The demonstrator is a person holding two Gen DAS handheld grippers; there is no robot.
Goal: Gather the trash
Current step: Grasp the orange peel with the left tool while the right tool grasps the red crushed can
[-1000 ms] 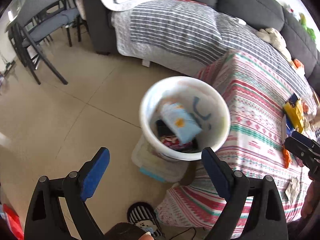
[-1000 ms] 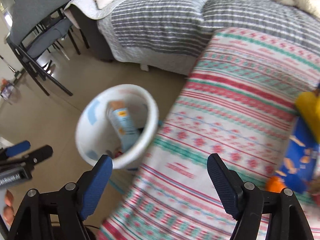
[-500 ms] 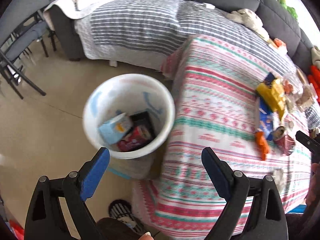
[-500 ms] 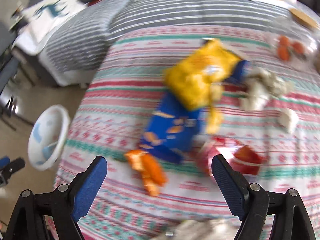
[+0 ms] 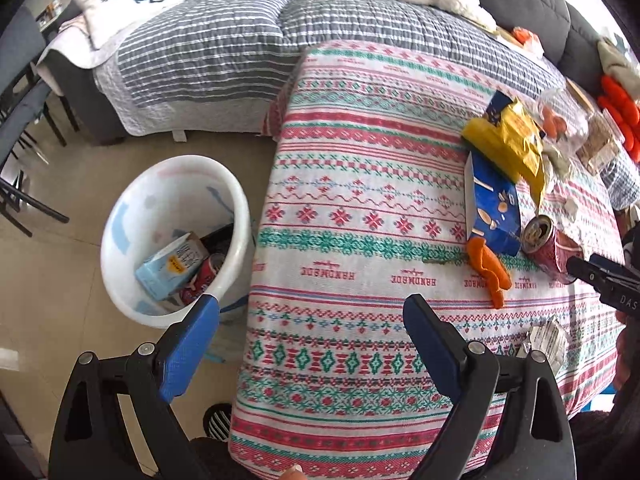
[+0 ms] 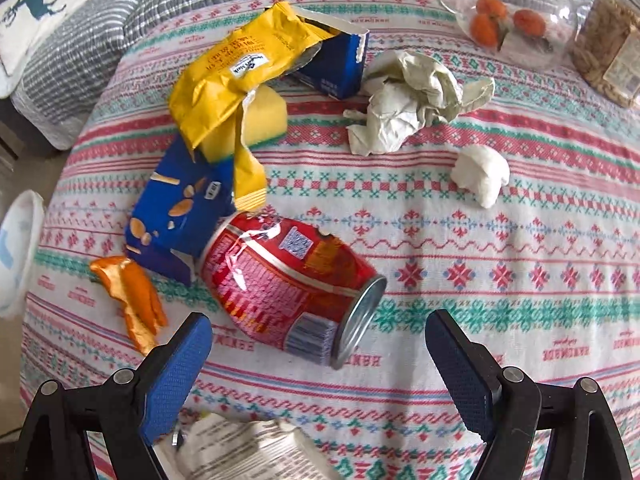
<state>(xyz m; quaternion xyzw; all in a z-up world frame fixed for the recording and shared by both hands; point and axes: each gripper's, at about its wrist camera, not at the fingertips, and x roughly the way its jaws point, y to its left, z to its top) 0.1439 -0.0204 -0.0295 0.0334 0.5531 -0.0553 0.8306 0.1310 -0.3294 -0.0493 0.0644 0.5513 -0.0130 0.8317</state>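
Red aluminium catches the eye first: a dented soda can (image 6: pixel 292 292) lies on its side on the patterned tabletop (image 6: pixel 500 320), its base rim turned toward the right gripper (image 6: pixel 318 354). The jaws of that gripper are spread wide and empty. The can sits just ahead of them and slightly toward the left jaw, not yet between the pads, which suggests it is the next piece to be picked up. Touching its far end is a blue snack box (image 6: pixel 180 216), with a yellow wrapper (image 6: pixel 236 76) and orange peel (image 6: pixel 136 300) close by.

The left gripper (image 5: pixel 310 340) is also released and holding nothing, poised over the tabletop's edge beside the white bin (image 5: pixel 136 232) on the floor, likely because collected trash ends up there; a carton (image 5: pixel 172 266) already lies inside.
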